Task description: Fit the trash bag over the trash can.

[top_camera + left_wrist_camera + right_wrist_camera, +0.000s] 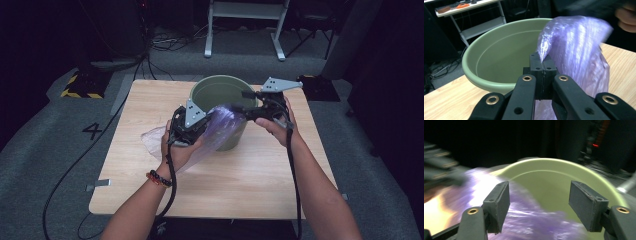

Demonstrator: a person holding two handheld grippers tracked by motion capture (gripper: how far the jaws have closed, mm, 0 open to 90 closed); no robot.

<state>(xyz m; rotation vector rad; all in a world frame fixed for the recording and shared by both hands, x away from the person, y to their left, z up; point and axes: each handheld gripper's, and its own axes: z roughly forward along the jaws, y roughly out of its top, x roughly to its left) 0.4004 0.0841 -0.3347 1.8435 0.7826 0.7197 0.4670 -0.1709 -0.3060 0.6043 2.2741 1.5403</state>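
Note:
A thin purple plastic bag point(222, 126) drapes from the table over the near rim of a round green bucket point(220, 87). My left gripper point(204, 125) is shut on the bag; in the left gripper view the film point(574, 50) rises from between the closed pads of the gripper point(543, 60), with the bucket point(496, 57) just behind. My right gripper point(239, 107) hovers at the bucket's near rim, level with the top of the bag. In the right gripper view its jaws point(539, 195) stand wide open above the bag point(524, 220) and the bucket's inside point(549, 180), pads clear of the film.
The bucket stands at the far middle of a light wooden table point(150, 100). A white metal frame point(245, 20) and cables lie on the grey floor beyond. A yellow-and-black striped base point(80, 85) sits at the far left. The person's right hand point(626, 17) is blurred.

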